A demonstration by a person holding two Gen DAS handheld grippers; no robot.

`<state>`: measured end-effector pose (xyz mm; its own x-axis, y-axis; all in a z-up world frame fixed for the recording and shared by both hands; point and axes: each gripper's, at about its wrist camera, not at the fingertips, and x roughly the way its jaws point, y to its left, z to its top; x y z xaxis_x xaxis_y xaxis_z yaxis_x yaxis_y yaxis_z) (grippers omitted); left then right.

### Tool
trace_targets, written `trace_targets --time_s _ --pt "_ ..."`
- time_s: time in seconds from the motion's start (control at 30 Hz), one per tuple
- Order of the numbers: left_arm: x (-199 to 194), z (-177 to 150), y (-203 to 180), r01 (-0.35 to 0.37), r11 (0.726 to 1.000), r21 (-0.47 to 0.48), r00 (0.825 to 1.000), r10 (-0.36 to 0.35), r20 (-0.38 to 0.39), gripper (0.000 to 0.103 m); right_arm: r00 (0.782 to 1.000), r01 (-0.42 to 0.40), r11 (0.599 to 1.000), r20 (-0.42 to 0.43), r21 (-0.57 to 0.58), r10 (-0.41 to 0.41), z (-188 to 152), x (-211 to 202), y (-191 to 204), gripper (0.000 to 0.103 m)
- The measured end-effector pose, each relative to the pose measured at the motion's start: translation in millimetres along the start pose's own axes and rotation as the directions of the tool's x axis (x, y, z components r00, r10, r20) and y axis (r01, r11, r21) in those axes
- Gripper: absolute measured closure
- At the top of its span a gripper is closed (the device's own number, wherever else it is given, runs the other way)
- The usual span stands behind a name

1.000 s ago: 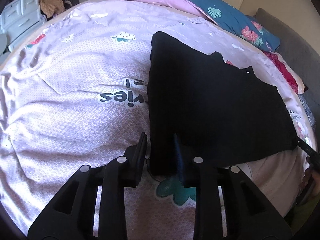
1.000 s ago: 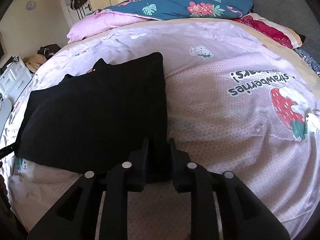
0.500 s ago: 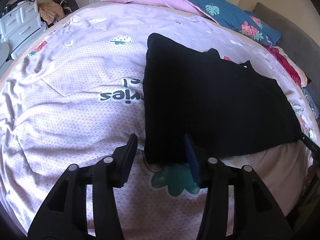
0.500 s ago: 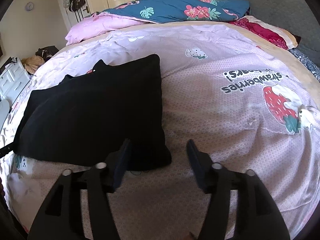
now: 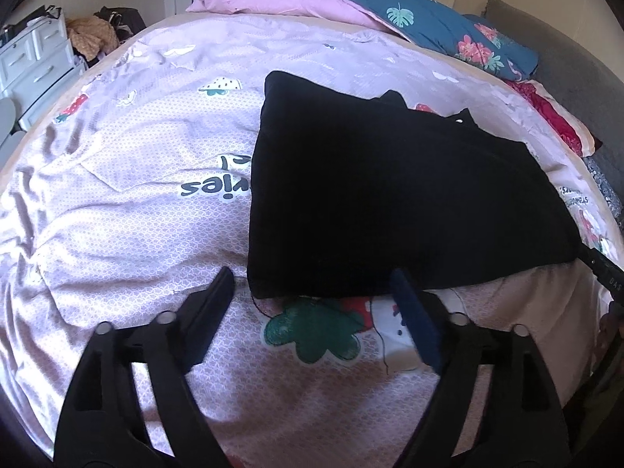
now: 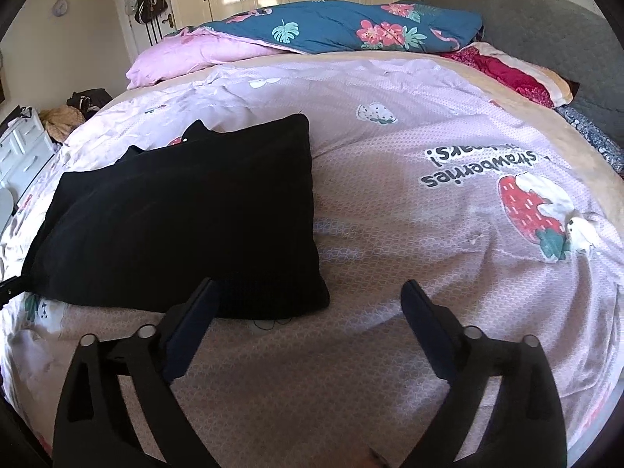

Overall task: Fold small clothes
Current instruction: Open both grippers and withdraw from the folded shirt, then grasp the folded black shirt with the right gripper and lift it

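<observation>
A black garment (image 5: 390, 202) lies folded flat on the pink strawberry-print bedspread (image 5: 128, 210); it also shows in the right wrist view (image 6: 187, 214). My left gripper (image 5: 312, 284) is open and empty, its fingertips just short of the garment's near left corner. My right gripper (image 6: 308, 292) is open and empty, just short of the garment's near right corner. The tip of the right gripper shows at the right edge of the left wrist view (image 5: 602, 273).
A pink pillow (image 6: 195, 58) and a blue floral duvet (image 6: 343, 27) lie at the bed's far end. A red blanket (image 6: 511, 74) and grey headboard (image 6: 546, 39) are at the right. White drawers (image 5: 35, 62) stand beside the bed.
Both grippers opened, let go of the garment's near corners and drew back towards me. The garment stays flat on the bed.
</observation>
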<state>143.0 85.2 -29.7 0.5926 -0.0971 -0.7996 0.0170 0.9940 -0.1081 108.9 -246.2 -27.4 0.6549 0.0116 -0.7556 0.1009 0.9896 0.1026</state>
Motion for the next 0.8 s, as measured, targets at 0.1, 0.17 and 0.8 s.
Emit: trace_targets --time_s 0.1,0.17,0.8 --pt "-9.7 0.3 1.0 -0.006 1.000 -0.004 1.000 0.006 0.021 0.009 1.000 -0.004 1.000 0.031 -0.018 0.004 -0.6 -11.8 6.4 0.006" --pt "-14.9 0.7 5.0 -0.011 1.000 -0.012 1.000 0.012 0.027 0.009 0.999 -0.008 0.999 0.049 -0.047 0.010 -0.4 -18.8 14.4 0.005" --pt "-47.1 7.1 62.3 -0.079 0.990 -0.120 0.993 0.089 0.080 0.009 0.979 -0.164 0.911 0.048 -0.379 0.197 -7.7 -39.4 174.7 0.004"
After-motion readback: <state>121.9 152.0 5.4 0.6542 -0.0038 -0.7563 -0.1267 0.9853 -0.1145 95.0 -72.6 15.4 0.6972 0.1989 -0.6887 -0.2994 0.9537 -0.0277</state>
